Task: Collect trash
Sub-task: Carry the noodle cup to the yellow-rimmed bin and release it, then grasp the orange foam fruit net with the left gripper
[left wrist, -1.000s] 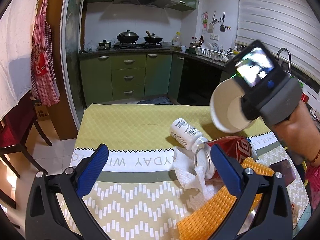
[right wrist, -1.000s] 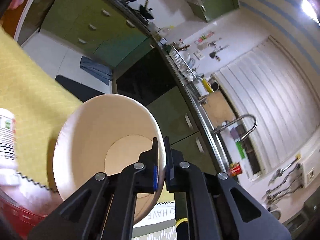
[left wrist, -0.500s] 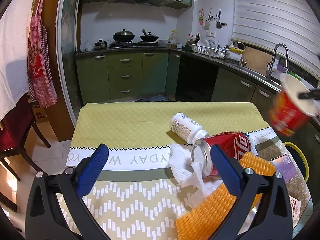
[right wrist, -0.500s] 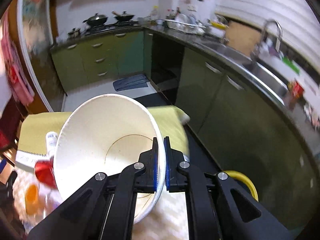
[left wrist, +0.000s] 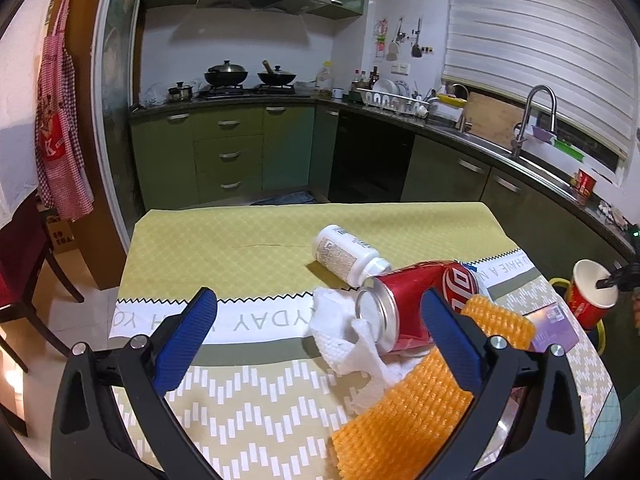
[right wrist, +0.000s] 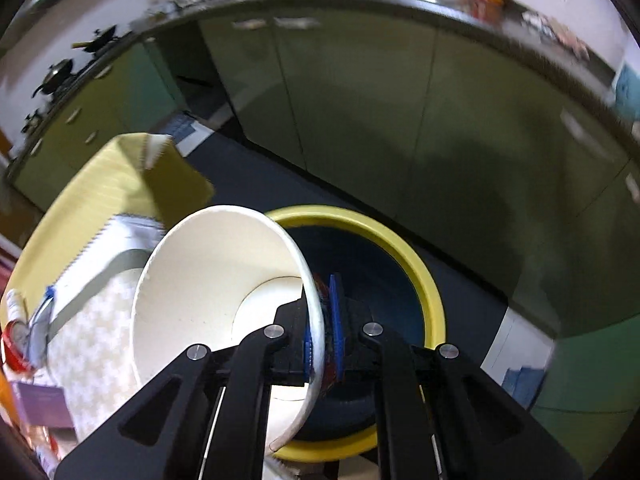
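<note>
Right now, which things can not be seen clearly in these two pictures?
- Bin: right wrist view; the cup and the right tongs cover its inside.
- Counter items: right wrist view; motion blur.
- Purple card: left wrist view; print too small.
- Can: left wrist view; a left finger covers part.

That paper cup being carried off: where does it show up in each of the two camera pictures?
Left wrist view: the paper cup sits at the far right edge, beyond the table, pinched at its rim.
Right wrist view: it fills the lower centre-left, rim clamped by the right gripper.
Shared landmark: the yellow-rimmed bin under the cup.
</note>
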Available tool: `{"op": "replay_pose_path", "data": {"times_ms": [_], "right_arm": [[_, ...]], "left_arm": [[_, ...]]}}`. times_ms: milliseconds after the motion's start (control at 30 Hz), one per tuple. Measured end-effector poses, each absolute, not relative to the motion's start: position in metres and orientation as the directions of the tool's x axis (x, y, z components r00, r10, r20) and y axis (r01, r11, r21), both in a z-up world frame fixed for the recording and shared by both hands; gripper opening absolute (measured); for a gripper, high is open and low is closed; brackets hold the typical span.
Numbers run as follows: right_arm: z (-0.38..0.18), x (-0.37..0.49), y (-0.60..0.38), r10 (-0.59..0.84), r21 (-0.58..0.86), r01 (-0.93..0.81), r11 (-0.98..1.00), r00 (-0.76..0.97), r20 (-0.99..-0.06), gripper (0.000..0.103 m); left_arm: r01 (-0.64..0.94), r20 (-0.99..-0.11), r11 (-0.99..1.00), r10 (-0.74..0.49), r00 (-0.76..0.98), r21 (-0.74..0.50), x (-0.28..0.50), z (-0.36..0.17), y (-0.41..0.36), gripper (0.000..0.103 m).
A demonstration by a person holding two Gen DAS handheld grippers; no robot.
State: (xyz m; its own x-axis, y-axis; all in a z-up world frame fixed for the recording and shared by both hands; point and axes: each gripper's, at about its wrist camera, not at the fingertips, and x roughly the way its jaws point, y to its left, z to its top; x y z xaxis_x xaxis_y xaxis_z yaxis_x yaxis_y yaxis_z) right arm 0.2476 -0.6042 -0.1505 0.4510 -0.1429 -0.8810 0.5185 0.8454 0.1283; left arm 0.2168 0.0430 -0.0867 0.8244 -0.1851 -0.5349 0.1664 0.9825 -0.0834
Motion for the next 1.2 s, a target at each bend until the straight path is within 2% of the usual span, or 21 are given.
{"op": "replay_pose_path", "data": {"times_ms": [167,200,233,267,500,733,967,1033,1100,1200], "right_arm": [[-0.197,0.27,-0.628,-0.115,0.148,0.558,0.817,0.408,-0.906,0.009],[-0.204,0.27,-0.632,-0.115,0.149,0.573,0.806,0.399,-0.91,0.021],[-0.21,0.272,-0.635,-0.132,0.136,0.594,0.793,0.385,-0.913,0.045],[-0.212,0.277,-0.638,-0.16,0.115,0.608,0.785,0.379,-0.911,0.053],[-0.204,0.256,-0.629,-0.131,0.169,0.576,0.8,0.442,-0.888,0.056],[-0.191,0.204,-0.58,-0.03,0.254,0.451,0.856,0.533,-0.845,0.062],[-0.182,0.171,-0.524,0.038,0.277,0.363,0.89,0.545,-0.838,0.062],[-0.174,0.17,-0.512,0.067,0.291,0.34,0.894,0.543,-0.837,0.064],[-0.17,0.166,-0.505,0.087,0.304,0.324,0.896,0.544,-0.835,0.065],[-0.165,0.158,-0.5,0.103,0.316,0.301,0.9,0.556,-0.825,0.065]], "left_arm": [[0.23,-0.528,0.97,-0.238,0.815,-0.083,0.214,-0.087,0.033,0.097],[0.248,-0.526,0.965,-0.254,0.812,-0.083,0.213,-0.087,0.031,0.097],[0.264,-0.525,0.961,-0.266,0.809,-0.08,0.213,-0.087,0.028,0.097],[0.28,-0.523,0.957,-0.275,0.807,-0.072,0.211,-0.086,0.025,0.097],[0.407,-0.516,0.913,-0.358,0.778,-0.019,0.199,-0.083,0.004,0.097],[0.58,-0.529,0.815,-0.488,0.694,0.009,0.177,-0.07,-0.018,0.097],[0.608,-0.603,0.787,-0.438,0.667,0.101,0.177,-0.083,-0.042,0.097],[0.6,-0.62,0.794,-0.421,0.662,0.102,0.182,-0.087,-0.044,0.094],[0.597,-0.636,0.798,-0.416,0.65,0.088,0.186,-0.09,-0.043,0.08],[0.581,-0.664,0.812,-0.405,0.629,0.056,0.194,-0.093,-0.04,0.066]]}}
